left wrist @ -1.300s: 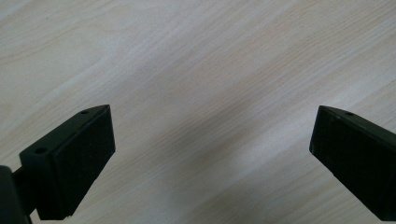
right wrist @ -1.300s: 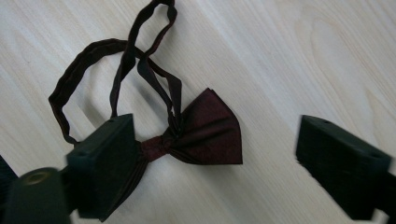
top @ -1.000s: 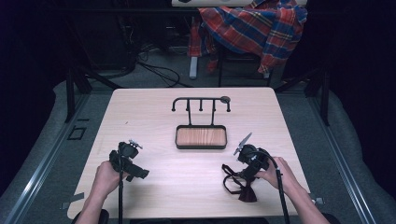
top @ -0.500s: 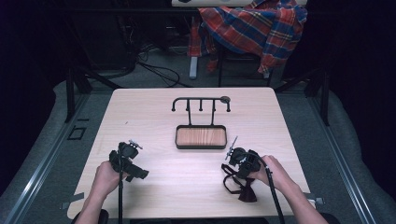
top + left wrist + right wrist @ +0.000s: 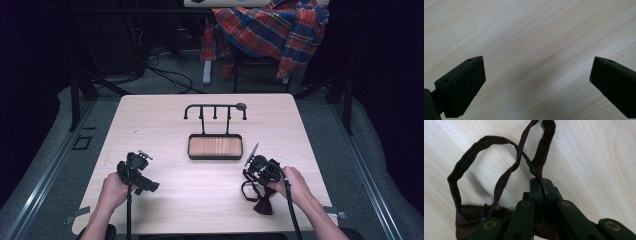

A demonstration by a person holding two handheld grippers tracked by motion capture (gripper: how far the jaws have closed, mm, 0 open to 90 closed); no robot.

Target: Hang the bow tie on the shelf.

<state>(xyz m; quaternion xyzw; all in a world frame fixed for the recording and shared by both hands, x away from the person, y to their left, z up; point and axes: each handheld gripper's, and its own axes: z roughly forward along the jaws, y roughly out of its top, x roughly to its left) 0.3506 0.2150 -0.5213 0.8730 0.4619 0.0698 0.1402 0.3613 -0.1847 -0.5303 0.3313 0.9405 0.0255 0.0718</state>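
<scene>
At the near left of the pale wooden counter point(image 5: 165, 120), the left claw point(image 5: 136, 169) rests in the person's left hand point(image 5: 114, 189) with its jaws spread wide over bare wood and nothing between them. Toward the far middle stands a black hook rack point(image 5: 215, 109) over a wood-bottomed tray point(image 5: 215, 147). At the near right, the right claw point(image 5: 259, 167), held in the right hand point(image 5: 295, 185), has its jaws pinched closed on the strap of a dark maroon bow tie point(image 5: 262, 202), whose strap point(image 5: 486, 157) loops over the counter while the bow lies just near of the claw.
</scene>
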